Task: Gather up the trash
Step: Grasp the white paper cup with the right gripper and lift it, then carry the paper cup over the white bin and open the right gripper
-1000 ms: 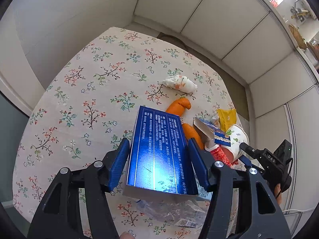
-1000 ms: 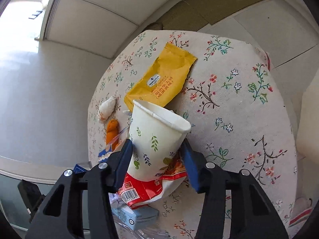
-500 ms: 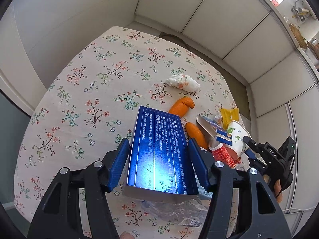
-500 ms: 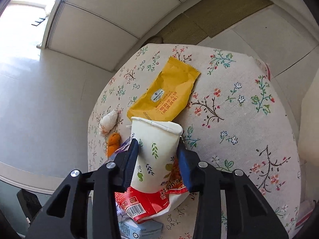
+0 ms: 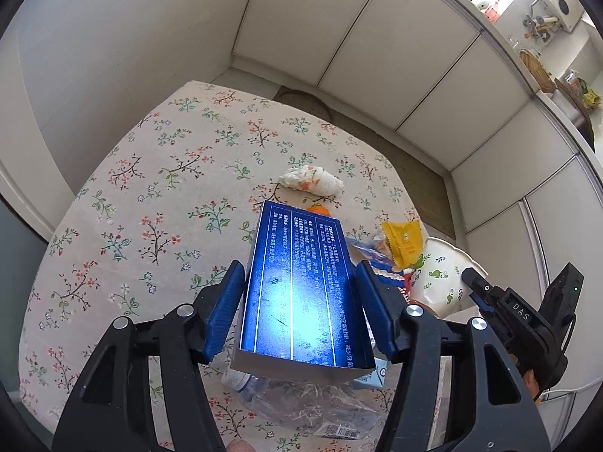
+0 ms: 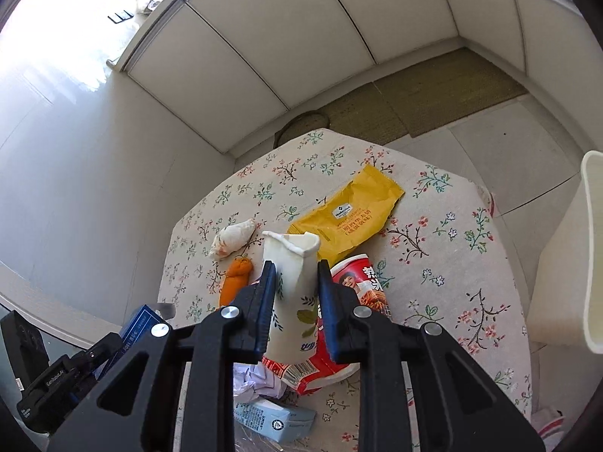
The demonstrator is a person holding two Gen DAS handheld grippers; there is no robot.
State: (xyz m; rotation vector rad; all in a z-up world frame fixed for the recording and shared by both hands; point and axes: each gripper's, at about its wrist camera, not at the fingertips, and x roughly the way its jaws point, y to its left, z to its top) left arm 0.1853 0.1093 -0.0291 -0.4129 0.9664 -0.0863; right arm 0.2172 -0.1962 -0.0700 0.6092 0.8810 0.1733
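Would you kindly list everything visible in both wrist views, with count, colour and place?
blue box: 1, dark blue with white print, between the left gripper's pads.
paper cup: 1, white with leaf print, squeezed flat in the right gripper.
yellow snack wrapper: 1, yellow, flat beyond the cup.
red noodle packet: 1, red, under the cup.
crumpled tissue: 1, white with orange stains, mid table.
orange peel: 1 piece showing, orange, beside the tissue.
small carton: 1, pale blue, near edge.
clear plastic bag: 1, transparent, below the box.
table: 1, floral cloth.
white bin: 1, right of table.
left gripper: black, blue pads.
right gripper: black, blue pads.
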